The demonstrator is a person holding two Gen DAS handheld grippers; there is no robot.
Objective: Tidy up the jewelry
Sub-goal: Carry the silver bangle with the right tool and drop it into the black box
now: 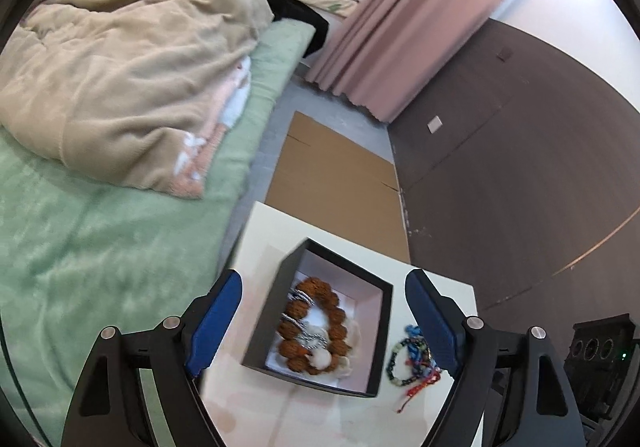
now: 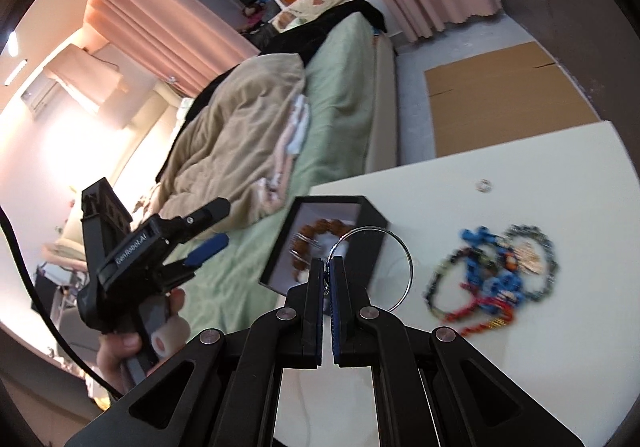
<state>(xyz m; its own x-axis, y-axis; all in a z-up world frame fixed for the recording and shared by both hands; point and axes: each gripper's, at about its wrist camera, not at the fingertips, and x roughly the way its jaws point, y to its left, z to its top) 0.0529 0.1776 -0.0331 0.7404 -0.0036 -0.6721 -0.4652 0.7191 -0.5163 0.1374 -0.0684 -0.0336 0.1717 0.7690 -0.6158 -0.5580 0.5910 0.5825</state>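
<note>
While the left gripper (image 1: 324,323) hangs above the black box (image 1: 280,311) with its blue pads spread wide and nothing between them, the right gripper (image 2: 330,267) is pinched shut on a thin silver bangle (image 2: 404,259), which stands up as a ring from its fingertips. That bangle is held clear of the white table (image 2: 520,167), in front of the box's right wall as the right wrist camera sees it.

Inside the box, on its pale lining, lies a brown bead bracelet (image 1: 340,315) with a silvery chain (image 1: 304,297) draped across it. The box sits on the table near the edge that faces the green bed (image 1: 80,247).

To the right of the box, apart from it, a tangle of bracelets (image 2: 496,279) rests on the tabletop: blue, red and dark green beaded strands heaped together, somewhat blurred. A small ring (image 2: 484,185) lies alone farther back on the table, well apart from the heap.

From the right wrist view, a hand (image 2: 124,347) grips the handle of the left gripper off to the left, beside the bed, where a beige blanket (image 2: 240,127) is bunched. Flat cardboard (image 1: 332,175) lies on the floor beyond the table.
</note>
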